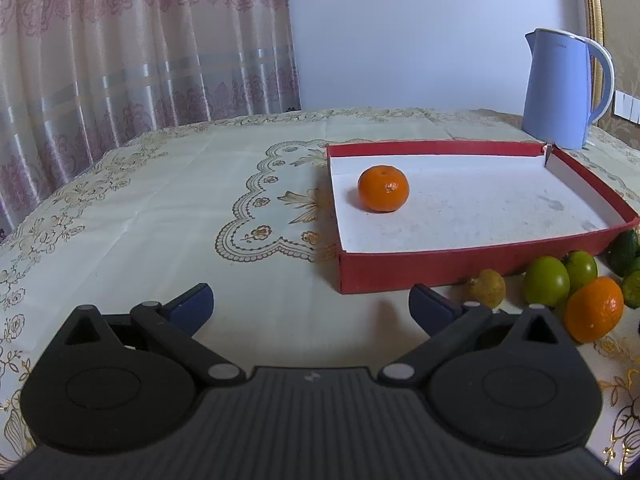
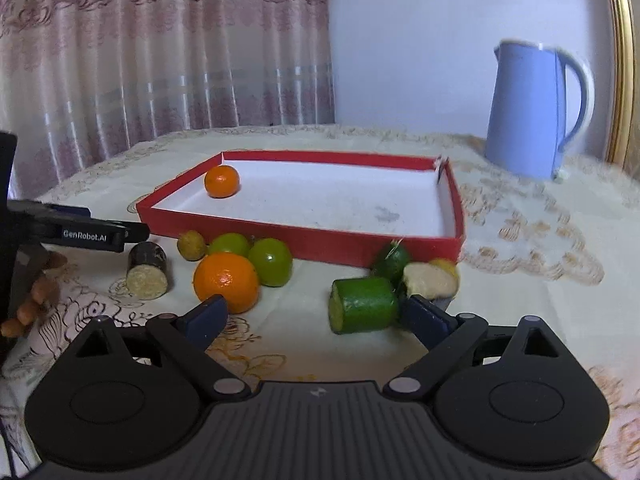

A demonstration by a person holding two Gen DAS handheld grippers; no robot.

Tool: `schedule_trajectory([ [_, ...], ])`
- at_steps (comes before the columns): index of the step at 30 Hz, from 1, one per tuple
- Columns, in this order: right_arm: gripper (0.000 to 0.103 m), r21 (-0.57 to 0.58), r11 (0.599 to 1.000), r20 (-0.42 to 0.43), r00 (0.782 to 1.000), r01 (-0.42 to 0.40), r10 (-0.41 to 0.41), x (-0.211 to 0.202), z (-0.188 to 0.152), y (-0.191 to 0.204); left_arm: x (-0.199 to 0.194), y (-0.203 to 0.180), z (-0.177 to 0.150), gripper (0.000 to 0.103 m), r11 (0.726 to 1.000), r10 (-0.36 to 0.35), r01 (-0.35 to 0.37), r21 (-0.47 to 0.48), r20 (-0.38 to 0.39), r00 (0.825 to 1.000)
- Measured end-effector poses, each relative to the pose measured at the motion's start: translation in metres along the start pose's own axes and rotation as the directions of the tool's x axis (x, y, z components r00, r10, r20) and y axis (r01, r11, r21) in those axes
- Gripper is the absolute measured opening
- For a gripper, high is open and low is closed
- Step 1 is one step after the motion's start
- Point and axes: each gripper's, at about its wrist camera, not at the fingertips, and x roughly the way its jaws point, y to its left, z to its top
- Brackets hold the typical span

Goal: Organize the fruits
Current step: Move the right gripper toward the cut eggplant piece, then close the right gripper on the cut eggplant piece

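Left wrist view, near to far: my left gripper (image 1: 310, 304) stands at its widest, nothing between its blue fingertips (image 1: 192, 306), over bare patterned cloth on the counter (image 1: 160, 208). To its right lie loose fruits: a large orange (image 1: 594, 314), two green fruits (image 1: 546, 282), a small yellow-brown fruit (image 1: 488, 288). Beyond them sits the red tray (image 1: 460, 272), its white floor almost wholly open; one tangerine (image 1: 383, 188) rests near its far left corner. A blue kettle (image 1: 560, 88) stands behind the tray's far right corner, and a curtain (image 1: 120, 60) hangs past the counter's rear edge. Wide free cloth lies left of the tray.

Right wrist view, near to far: my right gripper (image 2: 316, 318) is wide open and grips nothing. A green cut cylinder (image 2: 364, 310) lies just inside its right fingertip; contact cannot be told. The large orange (image 2: 226, 280) sits just behind its left fingertip. A pale cut piece (image 2: 430, 280) and a dark green fruit (image 2: 392, 260) lie beside the cylinder. At left, a dark cut cylinder (image 2: 147, 270) lies under the other gripper's finger, lettered "GenRobot.AI" (image 2: 85, 235). The tray's near wall runs just behind the fruits.
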Motion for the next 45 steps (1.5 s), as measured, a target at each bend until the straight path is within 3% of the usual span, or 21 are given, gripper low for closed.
schedule_trajectory([
  [2,0.096,0.011,0.999,0.014,0.999,0.038,-0.038,-0.003,0.0,-0.003,0.0,0.001,0.0,0.103,1.0,-0.004,0.004,-0.003,0.002,1.0],
  [8,0.096,0.19,0.971,0.011,0.989,0.142,-0.147,-0.01,-0.003,-0.041,-0.001,0.002,0.001,0.103,1.0,-0.007,0.007,-0.003,-0.001,1.0],
  [9,0.093,0.207,0.965,-0.002,0.986,0.163,-0.166,-0.009,-0.004,-0.047,-0.001,0.002,0.001,0.103,1.0,-0.006,0.006,-0.003,-0.001,1.0],
  [11,0.075,0.215,0.954,-0.054,0.978,0.208,-0.201,-0.004,-0.006,-0.056,-0.001,0.002,0.001,0.103,1.0,-0.008,0.008,-0.004,0.0,1.0],
  [12,0.071,0.221,0.955,-0.07,0.98,0.198,-0.187,-0.002,-0.007,-0.06,-0.001,0.002,0.001,0.103,1.0,-0.006,0.006,-0.004,-0.001,1.0],
  [20,0.07,0.162,0.965,-0.043,0.978,0.206,-0.202,0.008,0.001,-0.054,0.0,0.002,0.0,0.103,1.0,-0.004,0.004,-0.012,-0.004,1.0],
  [28,0.055,0.135,0.972,-0.049,0.981,0.193,-0.188,0.01,0.005,-0.051,0.001,0.001,0.001,0.103,1.0,-0.005,0.005,-0.015,-0.007,1.0],
  [31,0.043,0.15,0.973,-0.05,0.984,0.174,-0.169,0.006,0.003,-0.052,0.001,0.001,0.001,0.103,1.0,-0.005,0.005,-0.016,-0.006,1.0],
  [39,0.043,0.181,0.97,-0.079,0.985,0.165,-0.153,0.016,0.0,-0.058,0.0,0.002,0.002,0.103,1.0,-0.006,0.006,-0.021,-0.002,1.0],
  [41,0.033,0.185,0.97,-0.076,0.986,0.158,-0.146,0.018,0.001,-0.058,0.001,0.002,0.002,0.103,1.0,-0.005,0.005,-0.025,-0.004,1.0],
  [45,0.033,0.166,0.971,-0.07,0.984,0.172,-0.162,0.017,0.0,-0.054,0.0,0.002,0.002,0.103,1.0,-0.008,0.008,-0.026,-0.003,1.0],
])
